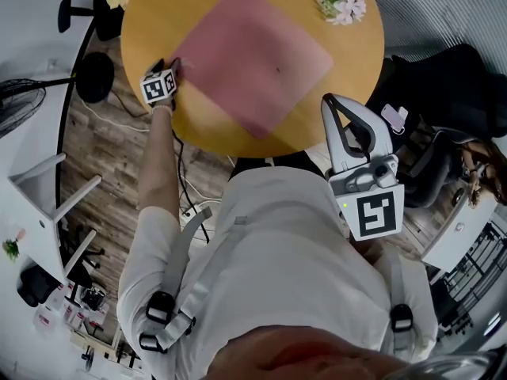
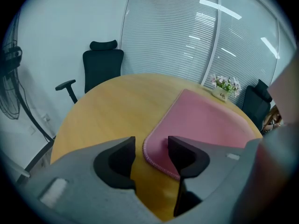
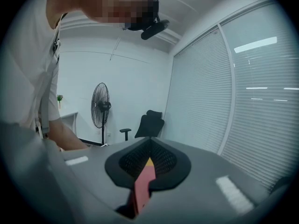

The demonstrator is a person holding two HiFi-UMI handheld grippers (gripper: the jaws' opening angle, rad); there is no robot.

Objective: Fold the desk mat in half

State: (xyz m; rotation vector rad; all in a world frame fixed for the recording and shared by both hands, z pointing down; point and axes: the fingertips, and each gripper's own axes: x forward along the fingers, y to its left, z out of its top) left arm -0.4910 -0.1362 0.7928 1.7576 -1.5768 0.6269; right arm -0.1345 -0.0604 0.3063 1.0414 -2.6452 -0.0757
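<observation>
No word, brand or number can be read. Black-and-white square markers (patterns, not letters) are borne on the left cube (image 1: 159,86), behind the fingers of the left gripper (image 1: 176,65), and on the right cube (image 1: 374,214), behind those of the right gripper (image 1: 333,105). A dark print on the flower pot (image 2: 221,93), well beyond the left fingertips, is too small to be read.

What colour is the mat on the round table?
The desk mat is pink, with no pattern. It shows best in the head view.
</observation>
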